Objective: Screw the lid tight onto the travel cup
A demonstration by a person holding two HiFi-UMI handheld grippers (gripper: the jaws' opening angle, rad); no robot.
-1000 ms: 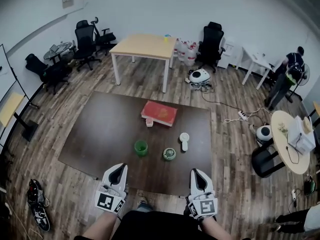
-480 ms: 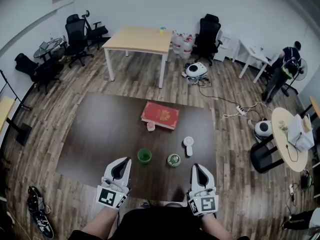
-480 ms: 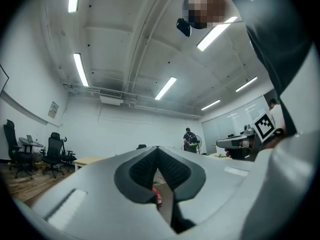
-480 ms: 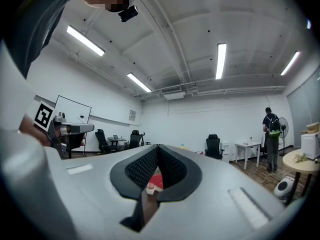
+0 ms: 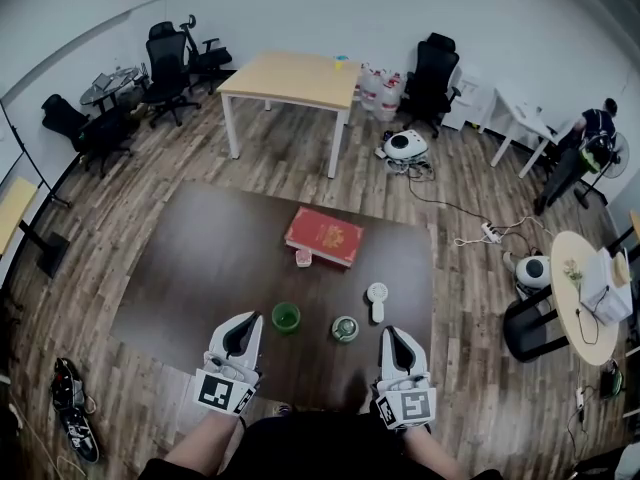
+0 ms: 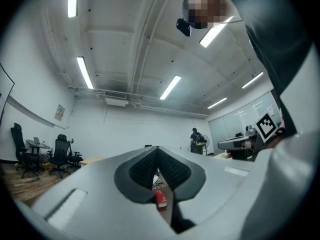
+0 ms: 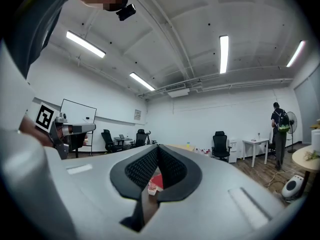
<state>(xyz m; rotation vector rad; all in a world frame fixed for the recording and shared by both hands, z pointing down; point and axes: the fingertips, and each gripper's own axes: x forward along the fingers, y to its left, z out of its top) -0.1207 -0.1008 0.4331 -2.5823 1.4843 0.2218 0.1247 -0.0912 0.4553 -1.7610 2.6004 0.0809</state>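
Two grippers are nearest the person, each with its jaws pressed together on nothing: the left gripper (image 5: 242, 320) and the right gripper (image 5: 392, 334) hang over the near edge of the dark brown table (image 5: 180, 268). Just beyond and between them stands the green cup (image 5: 286, 317), open at the top, with the round green-and-white lid (image 5: 345, 329) lying near its right, not touching it. Both look like hard, smooth plastic, so they are probably light, stiff and a little slippery. The cup would likely spin or tip unless one gripper clamps its round wall, while the other takes the lid across its rim and keeps it level over the threads. Farther on lies a white hand fan (image 5: 376, 299), then a small pale box (image 5: 303, 258) just beside a flat red book (image 5: 324, 235). Well beyond stand a light wooden desk (image 5: 290, 78) and black office chairs (image 5: 170, 63) on plank flooring
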